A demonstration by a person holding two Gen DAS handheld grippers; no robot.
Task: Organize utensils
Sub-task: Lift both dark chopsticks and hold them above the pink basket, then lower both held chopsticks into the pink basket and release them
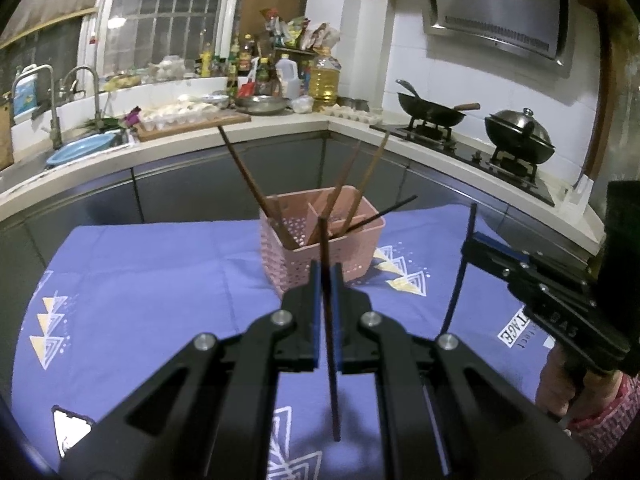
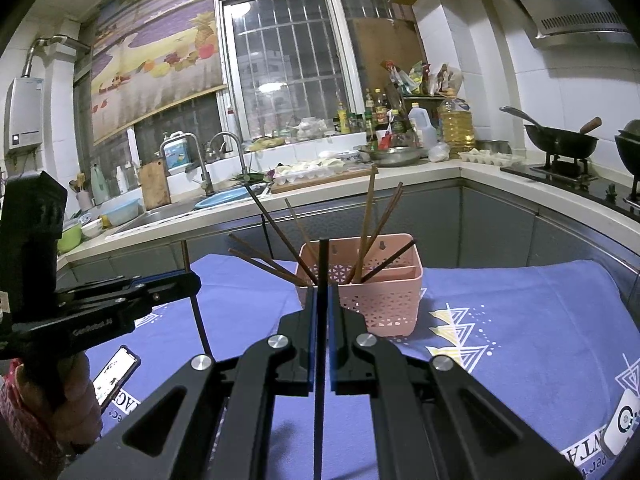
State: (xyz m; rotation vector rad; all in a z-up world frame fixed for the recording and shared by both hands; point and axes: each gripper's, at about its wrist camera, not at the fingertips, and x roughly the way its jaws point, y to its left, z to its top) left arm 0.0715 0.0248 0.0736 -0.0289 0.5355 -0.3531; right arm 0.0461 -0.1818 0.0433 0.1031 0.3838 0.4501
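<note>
Both grippers are held up side by side. The left gripper (image 1: 326,280) and the right gripper (image 2: 322,300) each pinch a chopstick.

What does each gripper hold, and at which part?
Left gripper clamps a brown chopstick near its middle. Right gripper clamps a black chopstick nearer its upper end.

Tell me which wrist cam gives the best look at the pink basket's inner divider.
The left wrist view: it looks down into the pink basket, so the divider and the chopsticks on both sides show. The right wrist view sits lower: mostly the basket's front wall, the divider only a thin edge.
</note>
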